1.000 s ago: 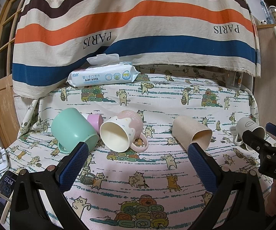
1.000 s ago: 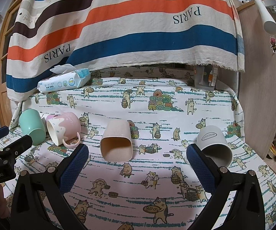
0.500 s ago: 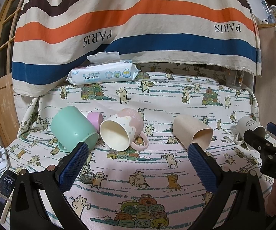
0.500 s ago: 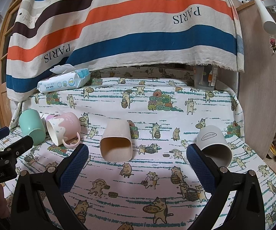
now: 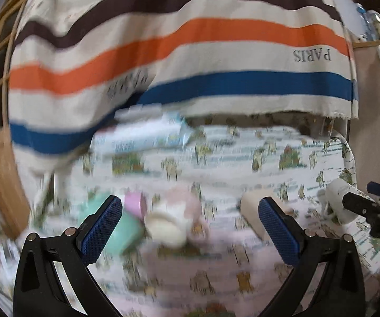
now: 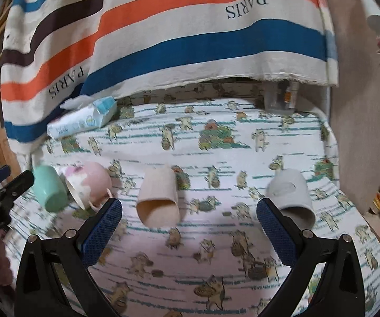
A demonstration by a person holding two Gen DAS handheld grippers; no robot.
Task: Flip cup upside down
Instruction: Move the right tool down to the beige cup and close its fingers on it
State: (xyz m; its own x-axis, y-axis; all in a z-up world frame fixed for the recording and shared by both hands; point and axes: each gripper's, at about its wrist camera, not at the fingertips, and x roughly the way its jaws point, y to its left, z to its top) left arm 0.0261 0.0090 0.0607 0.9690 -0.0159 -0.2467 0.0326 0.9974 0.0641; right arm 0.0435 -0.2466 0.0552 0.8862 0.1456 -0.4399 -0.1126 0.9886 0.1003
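Observation:
Several cups lie on their sides on the cat-print cloth. In the right wrist view: a mint cup [image 6: 51, 190], a pink-and-white mug [image 6: 88, 183], a beige cup [image 6: 158, 198] and a grey cup [image 6: 291, 196]. My right gripper [image 6: 189, 232] is open and empty, just in front of the beige cup. The left wrist view is blurred; it shows the mint cup [image 5: 122, 231], a small pink cup [image 5: 134, 204], the pink mug [image 5: 175, 218] and the beige cup [image 5: 252, 206]. My left gripper [image 5: 190, 233] is open and empty, in front of the pink mug.
A pack of baby wipes [image 6: 83, 117] lies at the back left under a hanging striped cloth [image 6: 190, 39]. A wooden cabinet side [image 6: 361, 105] stands at the right. The cloth-covered surface [image 6: 216, 259] drops off at the right edge.
Both grippers have moved forward and tilted; the cups sit lower and larger in both views. The left wrist view is now motion-blurred. No cup has moved.

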